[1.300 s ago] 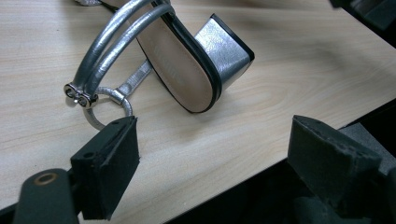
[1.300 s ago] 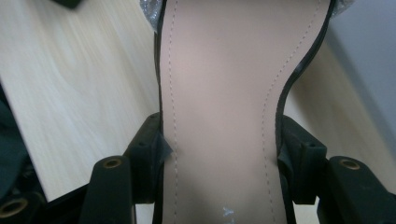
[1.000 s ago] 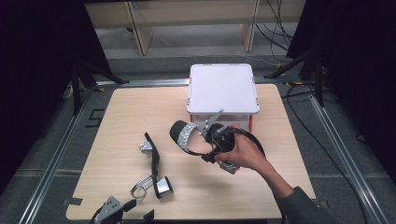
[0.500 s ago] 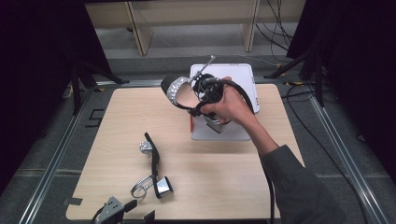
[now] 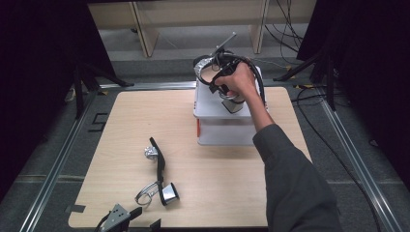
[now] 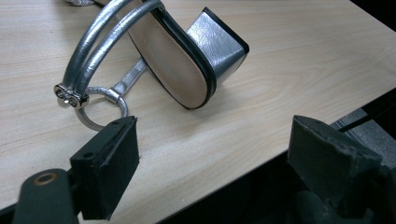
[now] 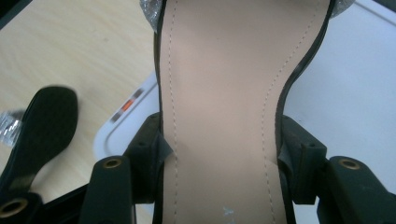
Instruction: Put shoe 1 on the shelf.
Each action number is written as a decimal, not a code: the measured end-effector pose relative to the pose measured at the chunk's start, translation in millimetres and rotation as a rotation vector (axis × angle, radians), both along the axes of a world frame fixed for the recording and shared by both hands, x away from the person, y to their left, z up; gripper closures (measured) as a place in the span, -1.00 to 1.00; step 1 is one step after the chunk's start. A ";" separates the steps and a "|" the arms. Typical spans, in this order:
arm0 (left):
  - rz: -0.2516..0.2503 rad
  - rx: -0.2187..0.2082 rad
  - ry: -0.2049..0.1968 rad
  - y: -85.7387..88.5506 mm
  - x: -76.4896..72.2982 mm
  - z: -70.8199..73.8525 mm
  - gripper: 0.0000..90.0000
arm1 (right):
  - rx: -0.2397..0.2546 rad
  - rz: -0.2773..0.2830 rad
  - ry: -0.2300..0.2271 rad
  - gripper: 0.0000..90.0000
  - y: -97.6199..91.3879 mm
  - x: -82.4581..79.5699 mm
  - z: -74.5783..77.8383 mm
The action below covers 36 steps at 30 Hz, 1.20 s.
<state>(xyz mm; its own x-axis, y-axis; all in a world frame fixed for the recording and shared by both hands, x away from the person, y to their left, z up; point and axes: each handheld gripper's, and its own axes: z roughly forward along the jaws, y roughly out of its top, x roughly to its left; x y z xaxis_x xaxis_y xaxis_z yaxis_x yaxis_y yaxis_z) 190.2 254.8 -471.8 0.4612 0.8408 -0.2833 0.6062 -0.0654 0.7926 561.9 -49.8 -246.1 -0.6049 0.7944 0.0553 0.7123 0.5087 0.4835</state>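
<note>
Sandal carried farther over the white box
Right gripper point(image 7: 219, 154), clamped on the sandal point(image 7: 224, 93), has risen beyond the box point(image 5: 222, 133); left gripper point(image 6: 210, 172) jaws apart, unmoved

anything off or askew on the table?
The second sandal lies tipped on its side near the table's front edge, strap splayed. Its mate is clamped in the right gripper over the white box.

Wooden table point(image 5: 121, 125) (light), trailing floor cables point(image 5: 285, 19)

The right gripper point(image 5: 218, 77) has carried its sandal point(image 5: 205, 67) (still clamped) apparently beyond the white box point(image 5: 212, 104)
</note>
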 end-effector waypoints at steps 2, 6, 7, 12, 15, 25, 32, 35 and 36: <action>-0.002 0.001 0.002 -0.2 -0.4 -0.1 -0.65 | -0.007 -0.072 0.034 -0.05 0.3 7.7 -4.3; -0.004 0.005 0.007 0.0 -0.2 0.4 -0.65 | 0.012 -0.139 0.083 -0.05 1.8 19.3 -11.5; -0.003 0.005 0.007 -0.1 -0.5 0.4 -0.65 | 0.012 -0.152 0.091 -0.05 2.4 21.3 -13.0; -0.004 0.005 0.012 0.7 -1.3 1.3 -0.65 | 0.003 -0.217 0.119 -0.05 6.5 34.3 -25.3; -0.008 -0.001 0.016 0.2 -1.5 1.0 -0.65 | 0.016 -0.246 0.129 -0.05 5.0 40.3 -32.5; -0.018 -0.002 0.006 0.5 -2.0 1.1 -0.65 | 0.067 -0.341 0.163 -0.24 0.6 46.7 -39.0; -0.017 -0.002 0.002 0.1 -1.6 0.4 -0.64 | 0.171 -0.317 0.112 -0.33 -8.3 35.5 -12.7; -0.017 0.005 0.001 0.4 -0.8 -0.6 -0.64 | 0.216 -0.283 0.070 -0.34 -23.0 29.0 -0.5; -0.018 0.007 0.002 0.2 -0.8 -0.8 -0.64 | 0.231 -0.276 0.072 -0.35 -28.8 26.1 2.7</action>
<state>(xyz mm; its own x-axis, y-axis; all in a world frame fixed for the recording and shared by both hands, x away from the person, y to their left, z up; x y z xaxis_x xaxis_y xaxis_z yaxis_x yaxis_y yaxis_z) 189.4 255.0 -472.6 0.4755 0.8345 -0.2784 0.6064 -0.0816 0.7910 587.9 -78.6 -243.3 -0.3579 0.8885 0.2871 0.8436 0.1759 0.5074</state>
